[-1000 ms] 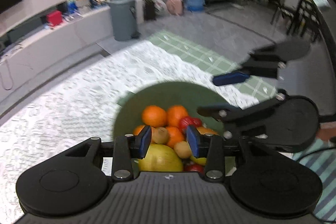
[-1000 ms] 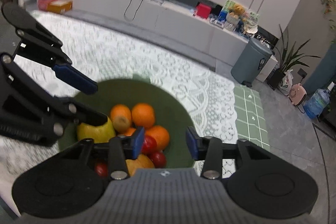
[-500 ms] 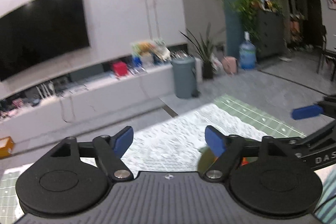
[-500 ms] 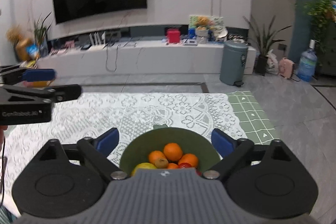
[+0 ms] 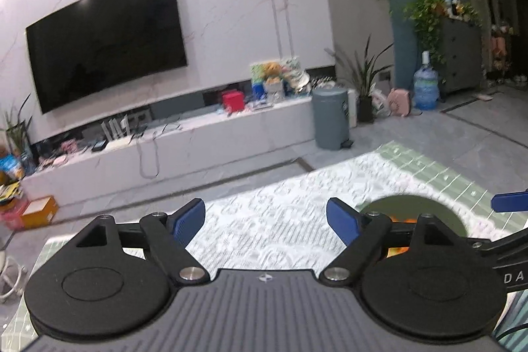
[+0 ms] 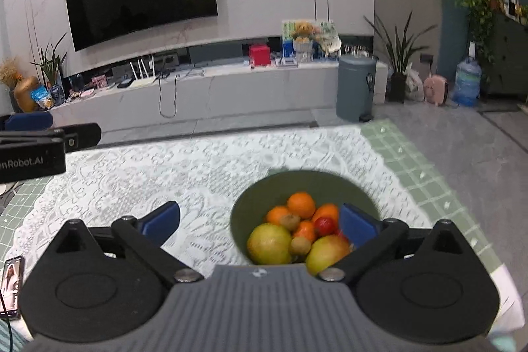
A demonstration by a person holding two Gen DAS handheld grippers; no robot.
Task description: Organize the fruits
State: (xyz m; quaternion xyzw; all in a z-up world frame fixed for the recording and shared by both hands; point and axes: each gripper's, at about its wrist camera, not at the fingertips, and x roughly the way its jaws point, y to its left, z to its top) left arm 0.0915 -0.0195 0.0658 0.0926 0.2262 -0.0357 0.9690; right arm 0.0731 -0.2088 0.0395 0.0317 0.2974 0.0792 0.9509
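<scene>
With oranges, yellow-green apples and small red fruits already heaped in the round dark-green bowl [image 6: 305, 187] just ahead of the right tongs [image 6: 259, 220], both it and the left tongs [image 5: 265, 218] have just been opening, empty, so sorting seems finished, though nearer tabletop is hidden.

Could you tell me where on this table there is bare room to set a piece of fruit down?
The white lace cloth lies bare between the green bowl and the left gripper, and beyond the bowl toward the table's far edge. The phone sits at the near left corner. The bowl itself is crowded: oranges, a yellow fruit and smaller ones piled together.
</scene>
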